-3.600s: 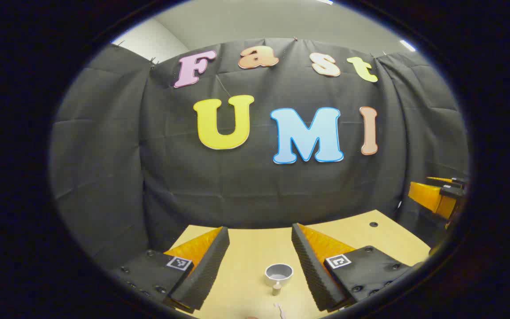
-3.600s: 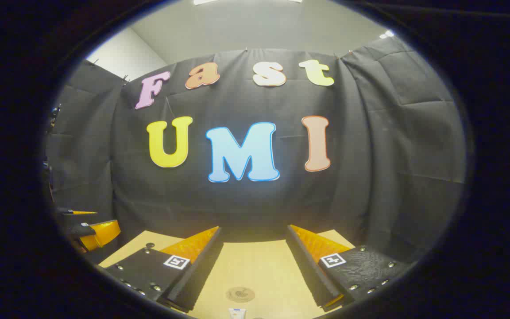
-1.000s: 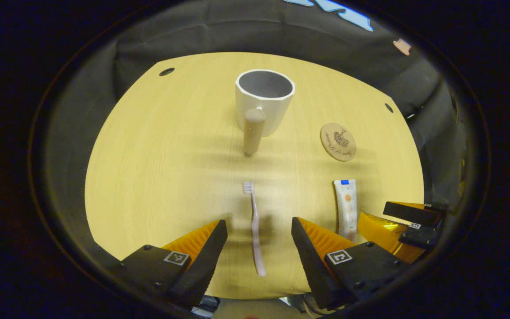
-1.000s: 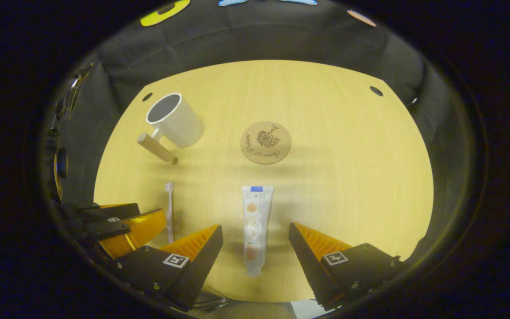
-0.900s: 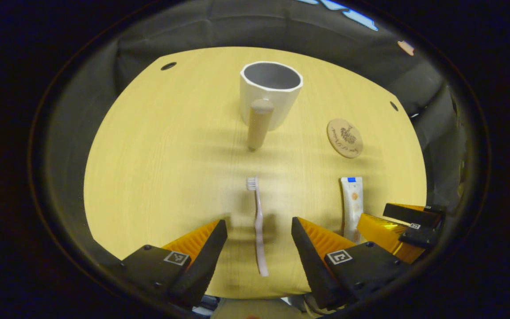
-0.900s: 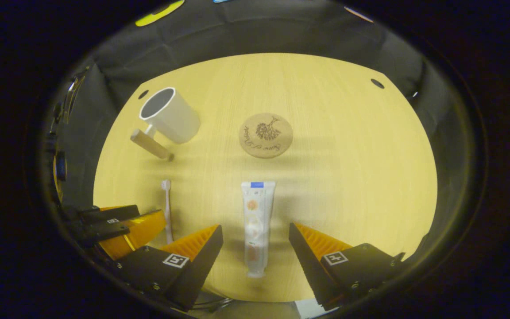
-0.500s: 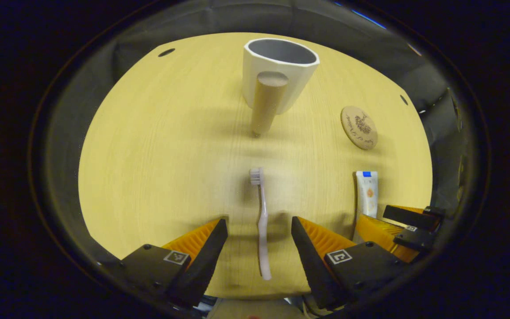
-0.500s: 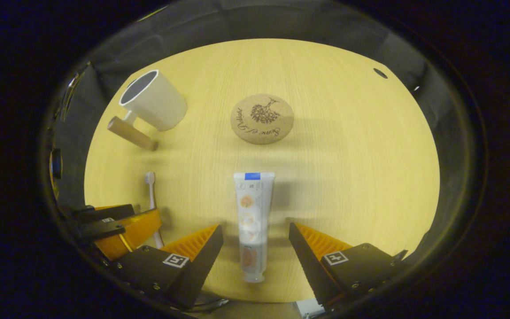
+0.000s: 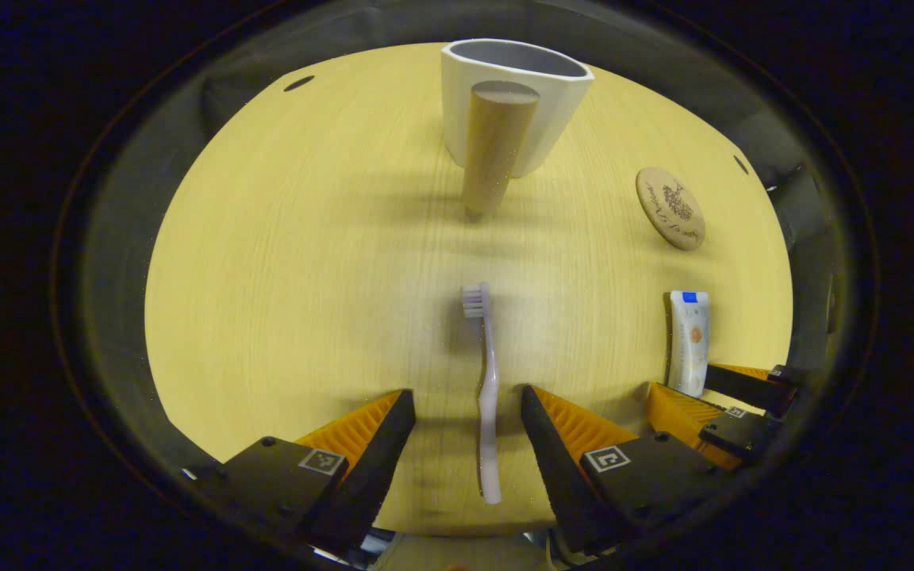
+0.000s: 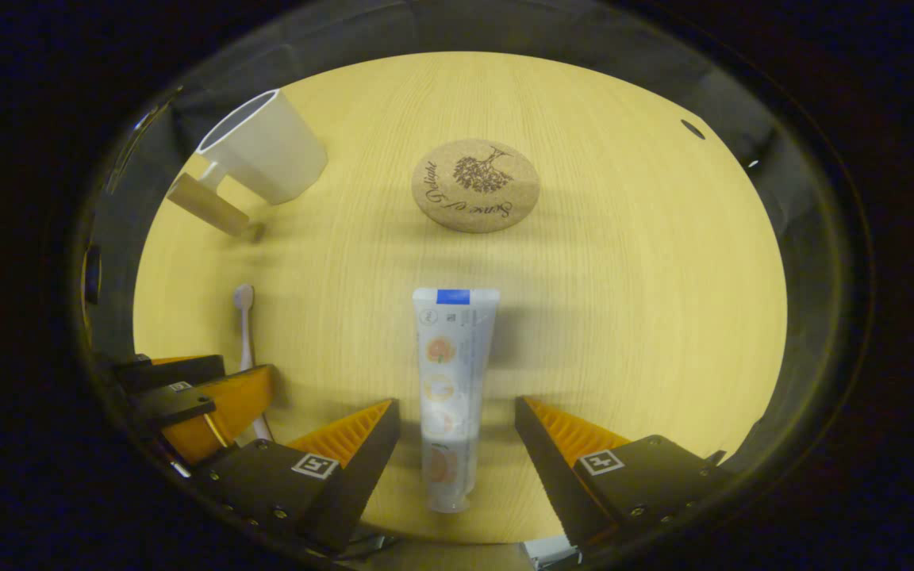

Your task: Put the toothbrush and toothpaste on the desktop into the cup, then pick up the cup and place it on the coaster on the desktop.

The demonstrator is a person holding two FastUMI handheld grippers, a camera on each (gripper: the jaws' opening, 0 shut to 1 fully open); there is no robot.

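Observation:
A pale pink toothbrush (image 9: 488, 388) lies flat on the wooden desktop (image 9: 282, 262), bristles pointing away from me. My left gripper (image 9: 465, 412) hangs open just above it, one finger on each side of the handle. A white toothpaste tube (image 10: 447, 388) lies between the spread fingers of my open right gripper (image 10: 457, 424), which touches nothing. The white cup (image 9: 514, 99) with a wooden peg handle stands upright at the far side. A round cork coaster (image 10: 475, 185) lies beyond the toothpaste. The cup (image 10: 265, 157) and toothbrush (image 10: 246, 333) appear at the left of the right gripper view.
The desktop's near edge runs just under both grippers. Black cloth walls close in the far side. Small dark holes (image 9: 299, 82) mark the desktop's far corners. The right gripper (image 9: 731, 396) shows beside the toothpaste (image 9: 689, 341) in the left gripper view.
Both grippers tipped down from the wall to the desktop and have sunk lower. The toothbrush and the toothpaste now lie between the open fingers.

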